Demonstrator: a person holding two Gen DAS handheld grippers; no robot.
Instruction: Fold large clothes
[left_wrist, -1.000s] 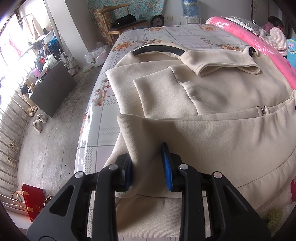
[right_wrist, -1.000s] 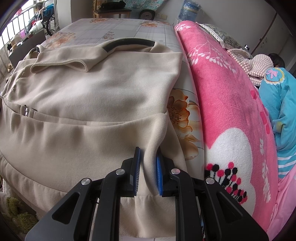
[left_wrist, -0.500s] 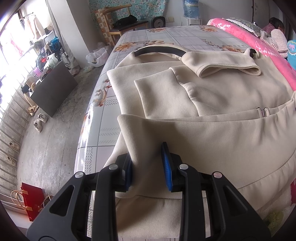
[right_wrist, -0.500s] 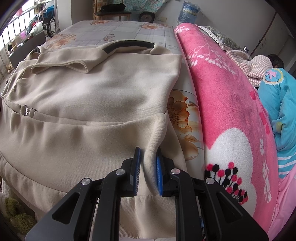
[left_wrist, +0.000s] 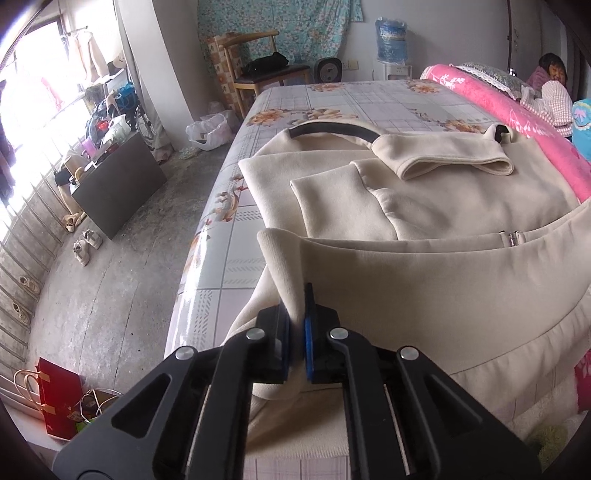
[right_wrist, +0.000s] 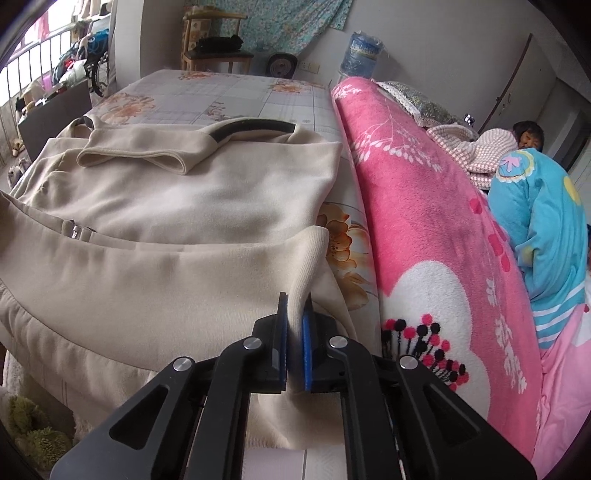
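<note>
A large cream jacket (left_wrist: 424, 206) with a black collar band (left_wrist: 332, 130) lies flat on the flowered bed sheet (left_wrist: 373, 99), its sleeves folded across the chest. My left gripper (left_wrist: 296, 301) has closed on the jacket's near left hem corner, the cloth pinched tight between the blue pads and lifted off the bed. In the right wrist view the same jacket (right_wrist: 192, 199) spreads to the left. My right gripper (right_wrist: 294, 304) is likewise shut on the near right hem corner, which rises in a fold between its pads.
A pink flowered blanket (right_wrist: 424, 236) runs along the jacket's right side, with a person (right_wrist: 524, 138) and a blue quilt (right_wrist: 546, 221) beyond. The bed's left edge drops to a concrete floor (left_wrist: 110, 288) with shoes, a red bag (left_wrist: 59, 398) and a dark cabinet (left_wrist: 118, 184).
Both grippers' jaws have closed tight on the hem corners they straddled. Both have risen a little, pulling the near hem up and forward off the bed.
</note>
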